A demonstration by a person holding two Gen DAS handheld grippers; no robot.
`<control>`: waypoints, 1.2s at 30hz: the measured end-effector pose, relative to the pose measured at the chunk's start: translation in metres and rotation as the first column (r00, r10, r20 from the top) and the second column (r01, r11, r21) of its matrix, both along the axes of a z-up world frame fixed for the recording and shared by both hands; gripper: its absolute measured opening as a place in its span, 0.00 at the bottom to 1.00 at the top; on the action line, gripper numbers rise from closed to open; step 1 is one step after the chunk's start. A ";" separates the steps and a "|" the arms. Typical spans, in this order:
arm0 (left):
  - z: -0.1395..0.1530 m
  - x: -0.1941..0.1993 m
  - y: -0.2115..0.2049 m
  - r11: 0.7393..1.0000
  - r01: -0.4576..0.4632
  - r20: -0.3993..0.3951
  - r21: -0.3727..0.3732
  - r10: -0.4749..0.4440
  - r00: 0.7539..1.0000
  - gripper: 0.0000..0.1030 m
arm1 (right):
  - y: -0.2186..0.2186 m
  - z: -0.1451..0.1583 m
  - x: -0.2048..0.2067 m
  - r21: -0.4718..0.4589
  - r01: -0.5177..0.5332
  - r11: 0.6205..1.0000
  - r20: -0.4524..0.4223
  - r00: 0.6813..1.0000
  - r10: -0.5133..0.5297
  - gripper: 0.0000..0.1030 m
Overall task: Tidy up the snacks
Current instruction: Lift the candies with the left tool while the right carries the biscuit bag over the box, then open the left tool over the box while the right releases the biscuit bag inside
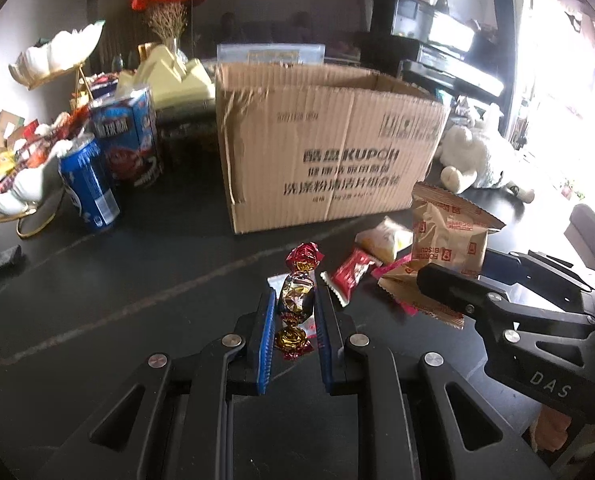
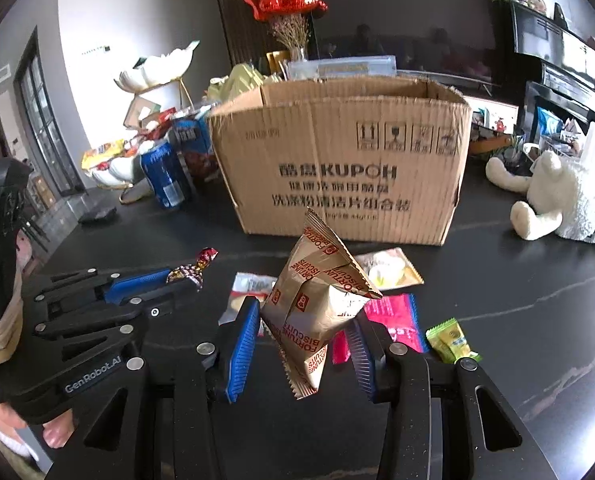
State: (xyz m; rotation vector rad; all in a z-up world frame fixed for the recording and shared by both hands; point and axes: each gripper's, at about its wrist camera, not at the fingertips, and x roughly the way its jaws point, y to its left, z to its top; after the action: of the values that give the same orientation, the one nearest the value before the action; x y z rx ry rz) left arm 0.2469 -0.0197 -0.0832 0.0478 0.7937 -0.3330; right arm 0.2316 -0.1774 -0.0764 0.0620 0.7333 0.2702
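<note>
My left gripper point(image 1: 295, 300) is shut on a foil-wrapped candy point(image 1: 295, 294), red and gold with twisted ends, held just above the black table. My right gripper point(image 2: 305, 320) is shut on a tan fortune biscuit packet point(image 2: 317, 296), lifted above the table; that packet also shows in the left wrist view point(image 1: 449, 240). An open cardboard box point(image 2: 337, 160) stands behind both grippers; it also shows in the left wrist view point(image 1: 325, 148). Loose snacks lie in front of it: a red packet point(image 1: 349, 274), a yellow-white packet point(image 2: 389, 270), a pink packet point(image 2: 397, 316), a green packet point(image 2: 451, 340).
A blue can point(image 1: 89, 188) and a blue snack box point(image 1: 129, 140) stand left of the cardboard box, beside white shell-shaped dishes point(image 1: 21, 188) filled with snacks. A white plush toy point(image 2: 561, 200) lies at the right. The left gripper shows at the left in the right wrist view point(image 2: 97, 304).
</note>
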 end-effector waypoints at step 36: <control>0.136 0.075 -0.031 0.996 0.059 0.188 0.064 -0.070 0.980 0.19 | -0.028 0.134 0.081 -0.075 0.008 0.997 0.152 0.988 0.004 0.43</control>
State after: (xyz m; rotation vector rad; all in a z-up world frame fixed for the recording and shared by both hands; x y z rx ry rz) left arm 0.3220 -0.0504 0.0525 0.1582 0.6133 -0.3607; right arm 0.3125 -0.2052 0.0579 -0.0290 0.5909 0.2427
